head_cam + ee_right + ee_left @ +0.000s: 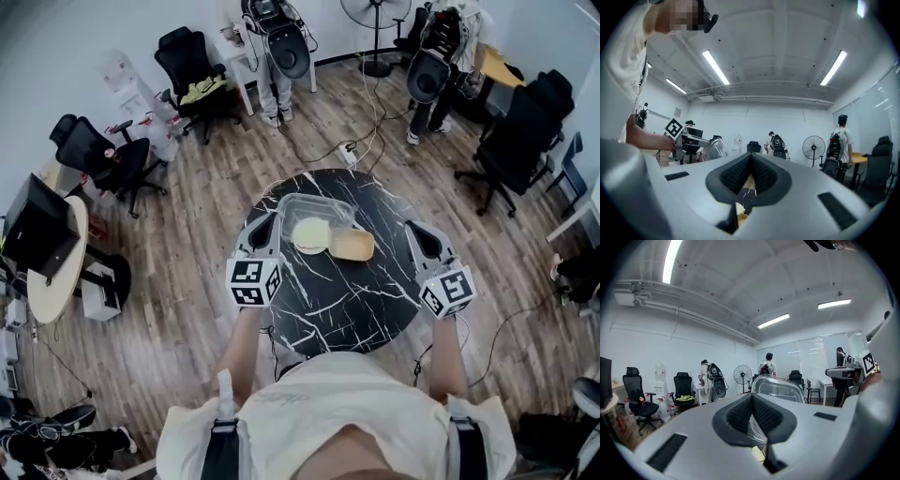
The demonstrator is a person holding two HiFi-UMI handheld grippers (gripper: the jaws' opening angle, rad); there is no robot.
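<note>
On the round black marble table (328, 300) stands a clear plastic container (314, 220) with a pale round food piece (310, 232) in it. A tan bowl-like piece (352, 246) lies against its right front corner. My left gripper (265, 228) is shut with nothing between its jaws, its tip just left of the container. In the left gripper view the left gripper (753, 398) points at the container (779, 388). My right gripper (422, 236) is shut too, empty, a short way right of the tan piece. The right gripper (751, 157) faces the table, with the container (715, 149) off to its left.
Black office chairs (105, 157) stand on the wooden floor at the left and far right. Two people with backpacks (281, 47) stand at the back, near a floor fan (375, 19). Cables (361, 141) run across the floor behind the table. A small round side table (56, 272) is at left.
</note>
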